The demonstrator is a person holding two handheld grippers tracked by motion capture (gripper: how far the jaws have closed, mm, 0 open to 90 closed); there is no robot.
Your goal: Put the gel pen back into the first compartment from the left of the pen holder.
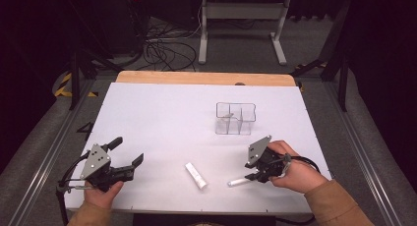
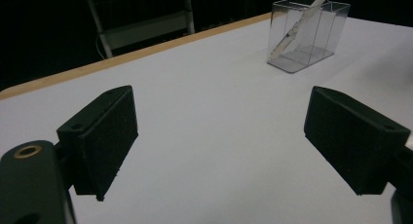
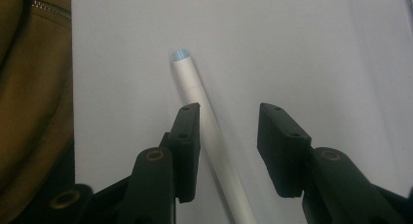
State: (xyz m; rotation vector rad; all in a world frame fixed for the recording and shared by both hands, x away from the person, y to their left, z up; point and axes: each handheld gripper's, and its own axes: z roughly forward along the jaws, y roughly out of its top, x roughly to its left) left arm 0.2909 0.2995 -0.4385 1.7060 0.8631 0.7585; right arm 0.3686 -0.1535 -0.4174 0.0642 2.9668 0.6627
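Note:
A slim white pen (image 1: 237, 183) with a pale blue tip lies on the white table near the front right. My right gripper (image 1: 252, 176) sits low over it. In the right gripper view the pen (image 3: 195, 87) runs between the jaws of the right gripper (image 3: 229, 109), close against the left one, with a gap to the right one. The jaws stand apart, not pressing on it. My left gripper (image 1: 127, 151) rests at the front left, open wide with nothing between its fingers (image 2: 107, 136).
A short white tube (image 1: 195, 175) lies between the two hands. A clear two-compartment box (image 1: 236, 119) stands mid-table, a white stick (image 2: 297, 29) leaning inside it. Brown fabric with a zip (image 3: 34, 87) is at the left of the right gripper view.

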